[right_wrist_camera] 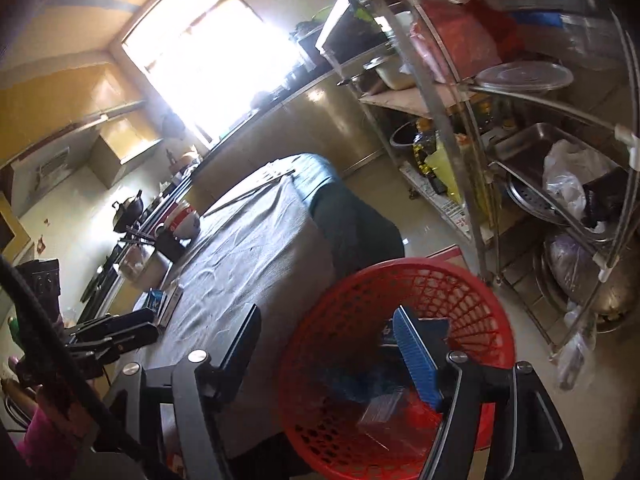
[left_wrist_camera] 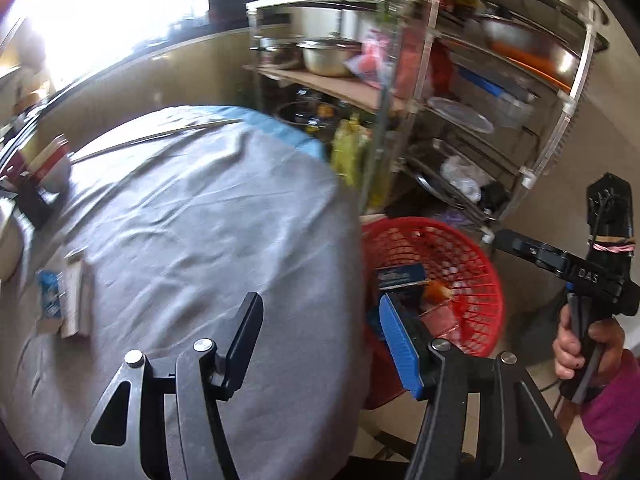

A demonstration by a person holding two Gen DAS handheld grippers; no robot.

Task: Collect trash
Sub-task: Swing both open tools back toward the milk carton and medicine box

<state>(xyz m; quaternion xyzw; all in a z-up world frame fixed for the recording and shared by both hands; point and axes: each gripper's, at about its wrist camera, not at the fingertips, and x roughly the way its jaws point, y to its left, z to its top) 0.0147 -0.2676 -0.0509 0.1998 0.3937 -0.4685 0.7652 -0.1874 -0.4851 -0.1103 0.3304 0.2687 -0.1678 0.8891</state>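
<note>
A red mesh basket (left_wrist_camera: pixel 472 268) stands on the floor beside the table and holds a blue box (left_wrist_camera: pixel 400 276) and an orange scrap (left_wrist_camera: pixel 436 292); it also shows in the right wrist view (right_wrist_camera: pixel 360 312). My left gripper (left_wrist_camera: pixel 320 332) is open and empty over the table's right edge. My right gripper (right_wrist_camera: pixel 328 344) is open and empty above the basket's rim. A small blue-and-white packet (left_wrist_camera: pixel 50 294) and a white carton (left_wrist_camera: pixel 76 300) lie on the grey tablecloth (left_wrist_camera: pixel 208 216) at the left.
A metal rack (left_wrist_camera: pixel 460 92) of pots, lids and bags stands right of the table, close behind the basket. A red-and-white bowl (left_wrist_camera: pixel 52 164) and a dark box (left_wrist_camera: pixel 34 200) sit at the table's far left. A counter runs under the bright window (right_wrist_camera: pixel 208 48).
</note>
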